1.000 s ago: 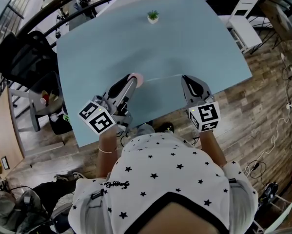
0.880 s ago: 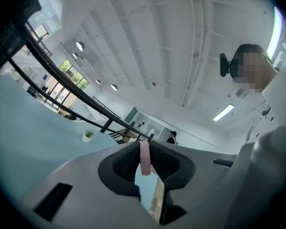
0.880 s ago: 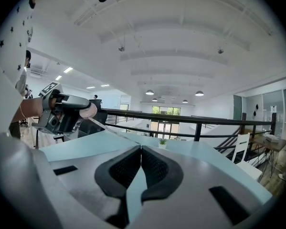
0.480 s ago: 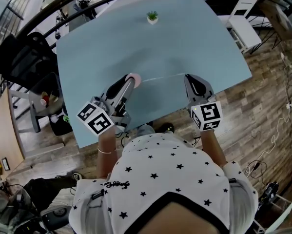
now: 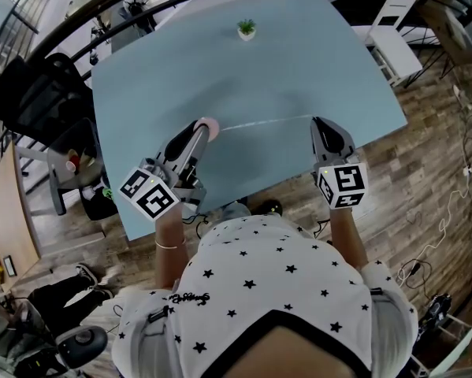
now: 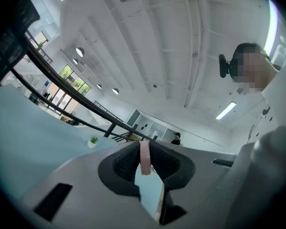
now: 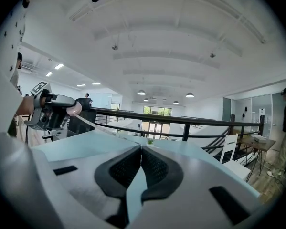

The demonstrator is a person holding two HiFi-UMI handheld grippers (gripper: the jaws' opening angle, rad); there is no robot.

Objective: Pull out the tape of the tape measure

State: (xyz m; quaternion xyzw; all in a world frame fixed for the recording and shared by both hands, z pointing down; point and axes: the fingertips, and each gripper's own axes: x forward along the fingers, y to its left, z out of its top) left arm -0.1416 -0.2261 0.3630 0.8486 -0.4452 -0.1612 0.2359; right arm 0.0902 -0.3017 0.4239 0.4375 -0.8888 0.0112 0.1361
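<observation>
Left hand-held gripper: ribbed black pads clamp a flat, round pink tape measure edge-on, jaws partly apart. Right hand-held gripper: jaws closed on the thin tape, which runs straight out from the tape measure. Both hang over the smooth pale-blue surface, well apart from the plant, nearer the person. Wood-plank floor, white ceiling.

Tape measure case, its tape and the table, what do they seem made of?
The tape measure case is likely plastic: pale pink, smooth and matte. The tape is a thin pale strip stretched straight; steel or fabric, too fine to tell. The table is probably laminate: light blue, even colour, no grain.
</observation>
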